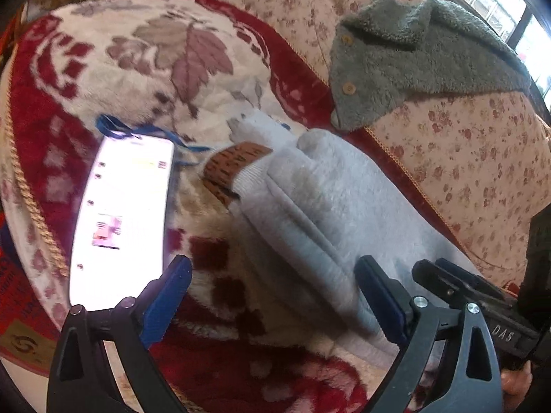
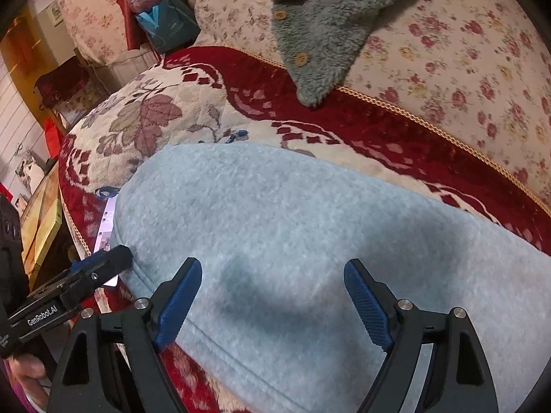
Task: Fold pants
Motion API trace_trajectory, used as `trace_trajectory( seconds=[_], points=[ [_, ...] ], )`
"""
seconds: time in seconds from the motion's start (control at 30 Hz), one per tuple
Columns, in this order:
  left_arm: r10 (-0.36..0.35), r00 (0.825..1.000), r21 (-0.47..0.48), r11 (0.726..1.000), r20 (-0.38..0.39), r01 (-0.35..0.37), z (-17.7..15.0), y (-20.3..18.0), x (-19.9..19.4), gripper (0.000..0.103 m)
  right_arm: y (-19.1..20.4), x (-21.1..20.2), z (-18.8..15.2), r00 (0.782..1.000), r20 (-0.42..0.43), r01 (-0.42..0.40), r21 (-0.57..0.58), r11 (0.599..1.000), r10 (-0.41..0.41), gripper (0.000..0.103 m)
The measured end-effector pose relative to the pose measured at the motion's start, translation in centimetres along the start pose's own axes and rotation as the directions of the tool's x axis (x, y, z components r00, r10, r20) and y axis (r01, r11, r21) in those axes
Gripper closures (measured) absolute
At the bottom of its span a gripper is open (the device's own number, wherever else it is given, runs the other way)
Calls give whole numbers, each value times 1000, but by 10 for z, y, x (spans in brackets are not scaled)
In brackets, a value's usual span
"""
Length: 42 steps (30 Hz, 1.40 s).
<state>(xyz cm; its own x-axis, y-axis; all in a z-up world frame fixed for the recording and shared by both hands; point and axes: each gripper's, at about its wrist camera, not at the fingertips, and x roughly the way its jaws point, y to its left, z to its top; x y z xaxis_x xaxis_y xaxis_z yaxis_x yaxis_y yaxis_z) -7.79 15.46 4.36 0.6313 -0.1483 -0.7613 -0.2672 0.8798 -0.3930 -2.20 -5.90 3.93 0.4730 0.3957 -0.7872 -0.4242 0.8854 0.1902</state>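
Left wrist view: grey pants (image 1: 320, 206) lie folded on the red floral blanket (image 1: 113, 51), at twelve to two o'clock of the left gripper (image 1: 272, 292), jaws apart, empty. Right gripper (image 2: 272, 296), jaws apart, hovers over the pants. Lit phone (image 1: 124, 220) at ten o'clock; green fleece jacket (image 1: 409, 58) beyond.
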Motion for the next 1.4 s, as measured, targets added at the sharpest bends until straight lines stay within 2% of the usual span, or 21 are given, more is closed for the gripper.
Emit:
trace_trajectory(
  seconds=[0.23, 0.37, 0.47, 0.5, 0.57, 0.63, 0.7, 0.77, 0.83, 0.93, 1.03, 1.13, 1.27, 1.33, 1.4],
  points=[
    [-49, 994, -61, 997, -97, 43, 3, 0, 32, 7, -14, 6, 3, 999, 4, 42, -1, 999, -42, 14],
    [-35, 995, -57, 998, -92, 30, 8, -6, 39, 7, -23, 9, 4, 998, 10, 60, 2, 998, -60, 14],
    [-47, 996, -53, 998, -77, 43, 13, -10, 44, 9, -23, 10, 3, 994, 31, 104, -33, 994, -103, 14],
    [-56, 996, -51, 997, -73, 52, 14, -11, 45, 13, -22, 9, 2, 991, 36, 132, -47, 990, -130, 14],
    [-59, 995, -45, 997, -77, 55, 16, -13, 47, 27, -25, 4, -1, 984, 51, 171, -50, 984, -168, 14],
    [-72, 994, -29, 997, -80, 70, 16, -17, 48, 41, -32, -8, -5, 981, 84, 175, -26, 984, -173, 14],
    [-72, 995, -7, 997, -72, 72, 16, -22, 47, 50, -37, -13, -8, 973, 77, 219, -30, 975, -216, 14],
    [-75, 995, 15, 997, -59, 76, 16, -27, 44, 63, -41, -11, -11, 955, 74, 292, -60, 955, -287, 14],
    [-77, 996, 30, 996, -34, 79, 18, -31, 38, 73, -45, -5, -14, 953, 58, 302, -66, 951, -299, 14],
    [-91, 996, 44, 995, -14, 92, 19, -35, 32, 78, -50, 4, -19, 965, 17, 262, -33, 964, -262, 16],
    [-95, 995, 40, 995, -9, 95, 19, -36, 30, 79, -48, -4, -17, 975, 43, 218, 1, 976, -218, 16],
    [-105, 994, 20, 994, -13, 105, 18, -32, 29, 79, -39, -11, -3, 985, 76, 156, -20, 988, -154, 15],
    [-103, 995, 21, 994, -10, 103, 13, -30, 24, 80, -27, 2, 40, 997, 69, 28, -148, 989, -18, 14],
    [-99, 995, 26, 995, -13, 99, 10, -27, 22, 80, -17, 16, 63, 998, 67, 6, -245, 969, 11, 14],
    [-100, 995, 20, 995, -25, 100, 9, -23, 23, 80, -3, 31, 85, 993, 21, -98, -347, 933, 112, 14]
  ],
)
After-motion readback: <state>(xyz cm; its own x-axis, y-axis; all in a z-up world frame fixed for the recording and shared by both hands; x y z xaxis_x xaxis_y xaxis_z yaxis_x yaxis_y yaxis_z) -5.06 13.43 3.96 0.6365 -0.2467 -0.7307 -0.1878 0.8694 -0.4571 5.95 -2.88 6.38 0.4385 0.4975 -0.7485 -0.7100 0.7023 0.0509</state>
